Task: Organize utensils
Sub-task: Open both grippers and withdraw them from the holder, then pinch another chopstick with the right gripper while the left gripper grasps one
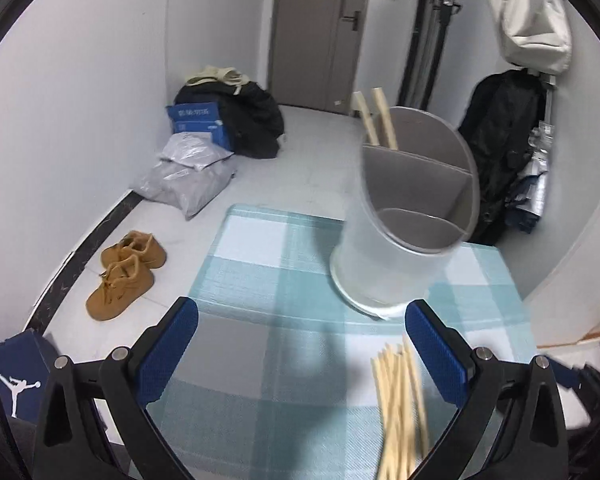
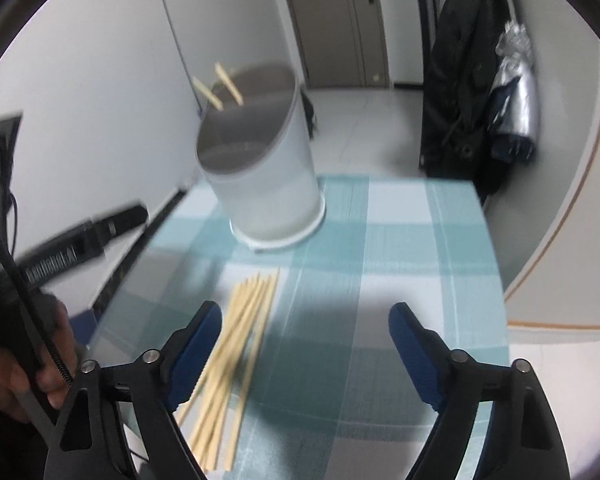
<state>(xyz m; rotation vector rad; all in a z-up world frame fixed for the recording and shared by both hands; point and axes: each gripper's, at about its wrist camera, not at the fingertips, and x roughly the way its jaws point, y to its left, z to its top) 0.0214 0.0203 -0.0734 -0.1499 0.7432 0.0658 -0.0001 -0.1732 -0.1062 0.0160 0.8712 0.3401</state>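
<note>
Both grippers wide, empty: left gripper (image 1: 302, 344), right gripper (image 2: 305, 344). Pale wooden chopstick bundle (image 2: 236, 344) flat on checked bench (image 2: 400, 240); two already in white divided holder (image 2: 266, 176). Next: pinch sticks, lift w/o scattering.

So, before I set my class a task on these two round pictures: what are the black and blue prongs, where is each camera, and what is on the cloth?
Each picture comes from a fisheye camera on a hand-held gripper, looking along its fingers. One shows the left gripper, the other the right gripper. Both have their jaws open and hold nothing. On the checked tablecloth stands a white utensil holder with dividers; two chopsticks already stand inside it. A loose bundle of chopsticks lies on the cloth, waiting to be sorted.
</note>
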